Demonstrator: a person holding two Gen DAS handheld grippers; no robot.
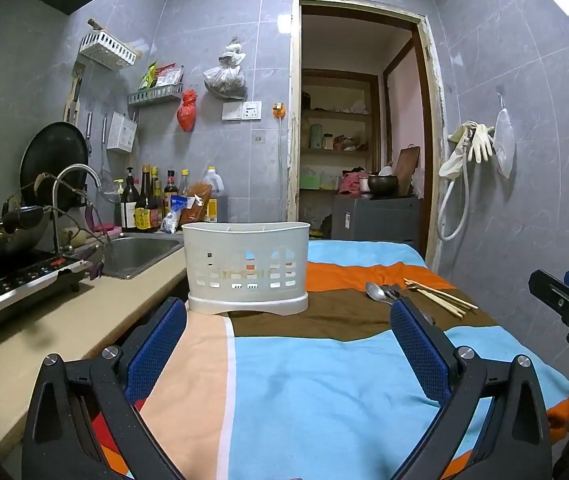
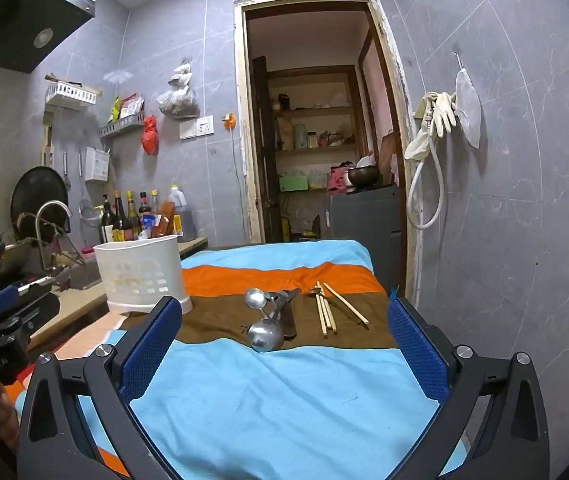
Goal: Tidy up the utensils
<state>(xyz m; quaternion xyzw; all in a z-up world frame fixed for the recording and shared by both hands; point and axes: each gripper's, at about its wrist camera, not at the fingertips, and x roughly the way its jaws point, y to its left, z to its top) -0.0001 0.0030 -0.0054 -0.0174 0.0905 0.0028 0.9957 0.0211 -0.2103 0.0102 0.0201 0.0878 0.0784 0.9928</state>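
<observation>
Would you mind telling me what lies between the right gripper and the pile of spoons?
Only bare striped cloth: the right wrist view shows nothing between the open right gripper and the spoons ahead of it.

Right gripper (image 1: pixel 564 300) cut off by the frame edge – jaws unreadable; beyond the left gripper's right finger, spoons (image 1: pixel 382 293) partly hidden.

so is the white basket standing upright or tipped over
Upright. The white basket sits flat on its base on the striped cloth, rim level and opening facing up. Whether anything is inside, cannot tell.
</observation>
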